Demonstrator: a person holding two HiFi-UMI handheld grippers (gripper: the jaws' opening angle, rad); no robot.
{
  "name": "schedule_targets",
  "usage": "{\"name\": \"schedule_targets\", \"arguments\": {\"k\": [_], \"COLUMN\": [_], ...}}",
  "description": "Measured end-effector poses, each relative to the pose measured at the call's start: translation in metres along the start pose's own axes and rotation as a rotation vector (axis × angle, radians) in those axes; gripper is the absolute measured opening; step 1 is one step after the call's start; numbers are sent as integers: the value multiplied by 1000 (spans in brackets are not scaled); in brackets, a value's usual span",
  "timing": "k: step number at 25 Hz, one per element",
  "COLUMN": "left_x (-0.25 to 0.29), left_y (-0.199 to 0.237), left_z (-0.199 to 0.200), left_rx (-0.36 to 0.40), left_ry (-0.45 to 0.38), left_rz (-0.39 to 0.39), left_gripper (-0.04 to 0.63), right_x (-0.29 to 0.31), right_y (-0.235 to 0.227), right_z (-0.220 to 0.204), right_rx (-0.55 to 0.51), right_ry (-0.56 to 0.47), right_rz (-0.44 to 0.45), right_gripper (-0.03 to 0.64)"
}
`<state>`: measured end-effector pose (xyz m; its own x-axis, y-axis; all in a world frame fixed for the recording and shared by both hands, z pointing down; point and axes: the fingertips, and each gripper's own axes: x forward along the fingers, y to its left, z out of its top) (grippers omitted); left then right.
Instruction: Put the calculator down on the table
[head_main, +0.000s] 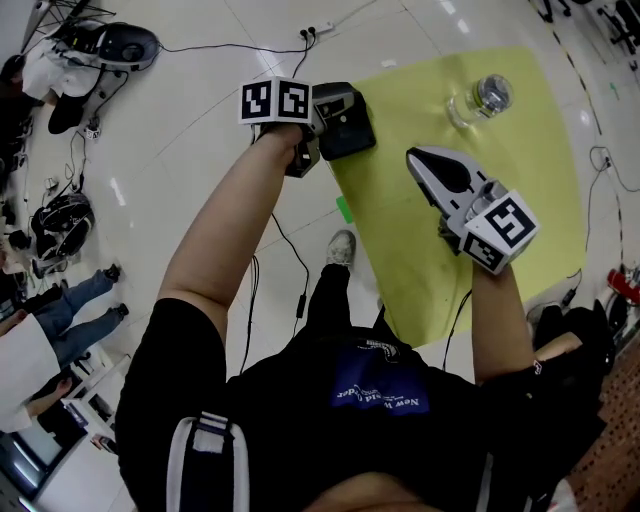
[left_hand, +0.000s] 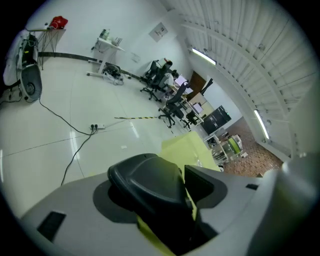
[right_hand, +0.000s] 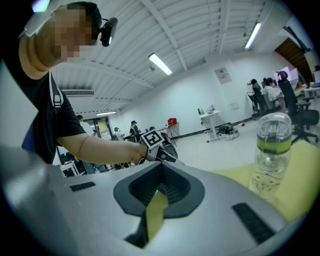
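A black calculator lies at the left edge of the yellow-green table, between the jaws of my left gripper. Seen from the left gripper view, the calculator leans toward the left jaw, and a strip of yellow table shows between it and the dark right pad. That gripper is open. My right gripper hovers over the middle of the table, its jaws together and empty. Its own view shows only a thin yellow slit between the jaws.
A clear plastic bottle stands on the table's far side, beyond the right gripper. Cables and a power strip lie on the white floor to the left. Gear and people stand at far left. Office chairs sit farther off.
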<state>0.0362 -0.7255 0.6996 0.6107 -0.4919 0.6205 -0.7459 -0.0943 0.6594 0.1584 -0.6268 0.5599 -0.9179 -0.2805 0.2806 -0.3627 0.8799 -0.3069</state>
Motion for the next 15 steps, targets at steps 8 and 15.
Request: {"name": "schedule_targets", "arguments": {"k": [8, 15], "left_x": [-7, -23], "left_y": [-25, -26], "left_z": [-10, -27], "left_rx": [-4, 16], "left_ry": [110, 189], "left_rz": [-98, -88], "left_gripper": [301, 305], "right_x": [-22, -39], "right_y": [4, 8], "right_z": [4, 13], "right_rx": [5, -3], "right_ry": [-17, -25], "right_rz": [3, 2], "right_gripper": [-12, -12]}}
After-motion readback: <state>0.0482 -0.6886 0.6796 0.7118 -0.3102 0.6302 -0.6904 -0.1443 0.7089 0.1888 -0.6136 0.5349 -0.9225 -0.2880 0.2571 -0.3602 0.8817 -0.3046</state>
